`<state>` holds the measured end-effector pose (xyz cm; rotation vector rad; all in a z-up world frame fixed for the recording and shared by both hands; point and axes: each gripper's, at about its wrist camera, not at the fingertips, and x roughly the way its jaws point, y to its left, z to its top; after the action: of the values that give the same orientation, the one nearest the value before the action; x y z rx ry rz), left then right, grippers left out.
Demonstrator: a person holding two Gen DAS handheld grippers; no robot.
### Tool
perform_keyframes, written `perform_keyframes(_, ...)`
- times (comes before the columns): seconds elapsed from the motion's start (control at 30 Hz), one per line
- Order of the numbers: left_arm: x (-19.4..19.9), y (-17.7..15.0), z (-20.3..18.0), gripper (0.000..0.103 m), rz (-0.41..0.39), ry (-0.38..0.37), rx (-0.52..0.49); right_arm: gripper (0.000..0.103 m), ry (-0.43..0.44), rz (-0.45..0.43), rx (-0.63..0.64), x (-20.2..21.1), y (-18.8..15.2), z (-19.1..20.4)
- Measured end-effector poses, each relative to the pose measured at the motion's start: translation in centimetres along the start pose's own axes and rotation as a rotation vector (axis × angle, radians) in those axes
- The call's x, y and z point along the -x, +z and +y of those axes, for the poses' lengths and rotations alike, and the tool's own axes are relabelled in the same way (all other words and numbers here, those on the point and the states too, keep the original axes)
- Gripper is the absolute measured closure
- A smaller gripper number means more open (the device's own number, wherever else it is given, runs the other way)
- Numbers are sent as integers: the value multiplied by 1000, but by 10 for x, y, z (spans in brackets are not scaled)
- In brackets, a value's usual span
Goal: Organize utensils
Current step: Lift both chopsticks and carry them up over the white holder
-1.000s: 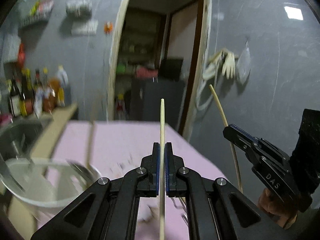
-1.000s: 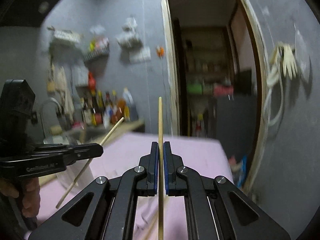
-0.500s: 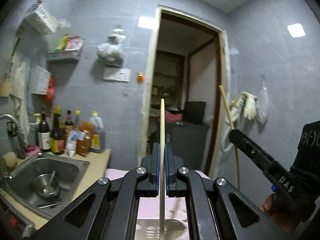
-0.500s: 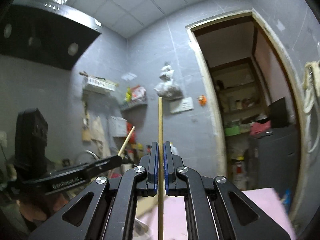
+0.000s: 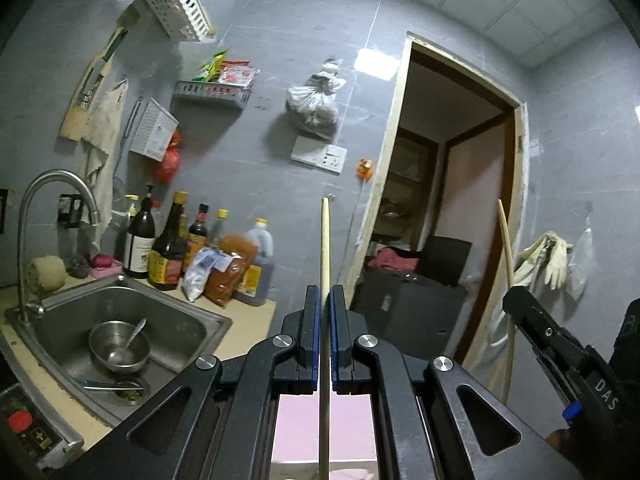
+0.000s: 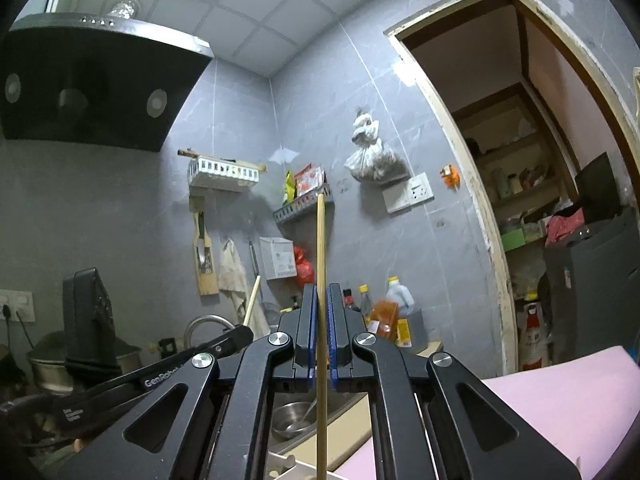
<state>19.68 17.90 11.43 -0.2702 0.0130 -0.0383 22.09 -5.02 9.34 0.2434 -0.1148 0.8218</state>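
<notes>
My left gripper (image 5: 324, 292) is shut on a pale wooden chopstick (image 5: 325, 248) that stands upright between its blue pads. My right gripper (image 6: 320, 290) is shut on a second wooden chopstick (image 6: 320, 240), also upright. Both are raised high and tilted up toward the kitchen wall. In the left wrist view the right gripper (image 5: 516, 300) shows at the right with its chopstick (image 5: 506, 264). In the right wrist view the left gripper (image 6: 240, 334) shows at the lower left with its chopstick (image 6: 251, 300). A white holder's rim (image 6: 284, 466) shows at the bottom edge.
A steel sink (image 5: 188, 320) with a metal bowl and spoon (image 5: 119, 350) and a tap (image 5: 48, 208) lies to the left. Sauce bottles (image 5: 172, 248) line the counter. The pink table (image 6: 560, 392) is below. A doorway (image 5: 448, 220) opens to the right; a range hood (image 6: 92, 92) hangs upper left.
Both grippers have lifted and tilted upward with their chopsticks still held. The pink table and white bowl have dropped out of the left view; the sink and wall now fill it.
</notes>
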Motion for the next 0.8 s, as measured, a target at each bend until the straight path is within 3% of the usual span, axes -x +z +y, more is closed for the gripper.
perform_keyframes(0.33, -14, -32, 2, 101, 23, 39, -31, 100, 17, 56, 17, -17, -26, -1)
perform_keyframes(0.8, -4, -36, -1, 101, 41, 2, -39, 100, 2, 145, 75, -20, -46, 0)
